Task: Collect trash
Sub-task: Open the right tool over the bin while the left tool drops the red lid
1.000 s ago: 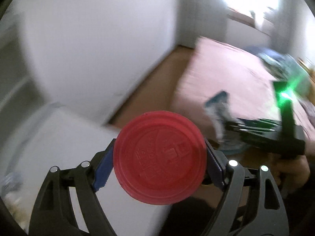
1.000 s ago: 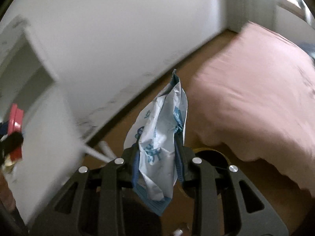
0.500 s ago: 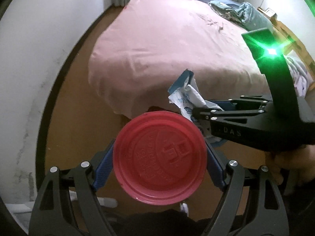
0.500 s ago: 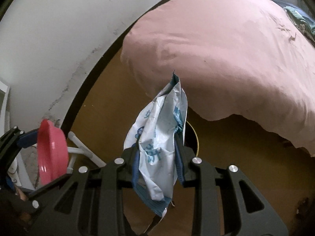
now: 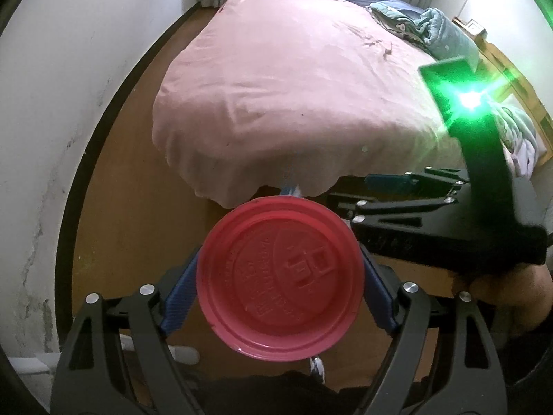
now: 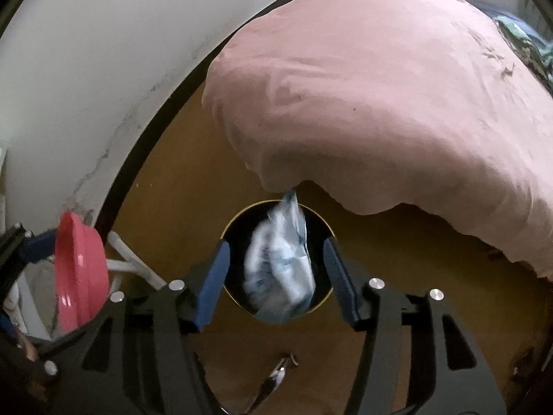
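Observation:
My left gripper (image 5: 280, 276) is shut on a round red plastic lid (image 5: 280, 278), held face-on; the lid also shows edge-on at the left of the right wrist view (image 6: 81, 273). My right gripper (image 6: 274, 276) is open, its blue pads apart. A white and blue plastic wrapper (image 6: 280, 269), blurred, is loose between them, over a round black bin (image 6: 238, 231) with a thin gold rim on the floor below. The right gripper shows side-on in the left wrist view (image 5: 414, 204).
A bed with a pink sheet (image 5: 293, 97) overhangs the brown wooden floor (image 5: 138, 214) just beyond the bin. A white wall with a black baseboard (image 6: 145, 138) runs along the left. White furniture legs (image 6: 131, 266) stand at lower left. Bedding (image 5: 432, 24) lies at the bed's far end.
The right gripper has opened and let go of the wrapper, which now drops blurred over the black bin. Both views have swung from the wall down toward the bed and floor.

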Tool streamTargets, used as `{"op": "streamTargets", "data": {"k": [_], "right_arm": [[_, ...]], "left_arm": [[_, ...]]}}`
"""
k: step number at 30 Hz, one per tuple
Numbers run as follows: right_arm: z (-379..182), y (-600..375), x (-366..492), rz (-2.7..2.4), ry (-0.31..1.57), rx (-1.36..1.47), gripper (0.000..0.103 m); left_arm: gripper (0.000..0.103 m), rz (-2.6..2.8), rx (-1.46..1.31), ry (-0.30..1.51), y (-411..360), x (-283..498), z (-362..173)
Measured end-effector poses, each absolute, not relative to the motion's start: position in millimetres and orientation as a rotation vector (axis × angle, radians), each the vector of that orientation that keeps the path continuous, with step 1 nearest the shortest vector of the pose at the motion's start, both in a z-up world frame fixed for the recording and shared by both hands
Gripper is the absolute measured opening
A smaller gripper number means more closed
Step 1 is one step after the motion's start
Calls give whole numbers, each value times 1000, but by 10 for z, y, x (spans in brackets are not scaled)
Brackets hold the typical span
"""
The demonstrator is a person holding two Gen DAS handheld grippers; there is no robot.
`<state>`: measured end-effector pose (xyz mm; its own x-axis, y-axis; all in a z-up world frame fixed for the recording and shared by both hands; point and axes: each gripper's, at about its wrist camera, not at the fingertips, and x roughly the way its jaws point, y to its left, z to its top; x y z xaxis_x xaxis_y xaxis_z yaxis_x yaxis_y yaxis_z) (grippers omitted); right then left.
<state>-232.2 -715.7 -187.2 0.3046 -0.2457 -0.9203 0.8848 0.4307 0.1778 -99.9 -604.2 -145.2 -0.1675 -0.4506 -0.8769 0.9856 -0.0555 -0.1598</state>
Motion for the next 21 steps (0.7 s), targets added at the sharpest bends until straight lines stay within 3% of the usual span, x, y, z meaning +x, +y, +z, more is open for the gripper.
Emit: {"op": "streamTargets", "data": {"k": [6, 12, 16, 21], "right_arm": [[-1759, -7254, -2550, -975, 883, 852, 67], [-1654, -7325, -2757, -1063, 782, 896, 69], [-1638, -7322, -2740, -1064, 780, 888, 69], [-1627, -7280, -2739, -1062, 779, 875, 71]], "left_arm": [[81, -1528, 780, 981, -6083, -1005, -1470], [83, -1530, 797, 997, -6151, -1039, -1562], [92, -1523, 789, 1010, -6170, -1024, -1585], [92, -1519, 771, 1009, -6171, -998, -1585]]}}
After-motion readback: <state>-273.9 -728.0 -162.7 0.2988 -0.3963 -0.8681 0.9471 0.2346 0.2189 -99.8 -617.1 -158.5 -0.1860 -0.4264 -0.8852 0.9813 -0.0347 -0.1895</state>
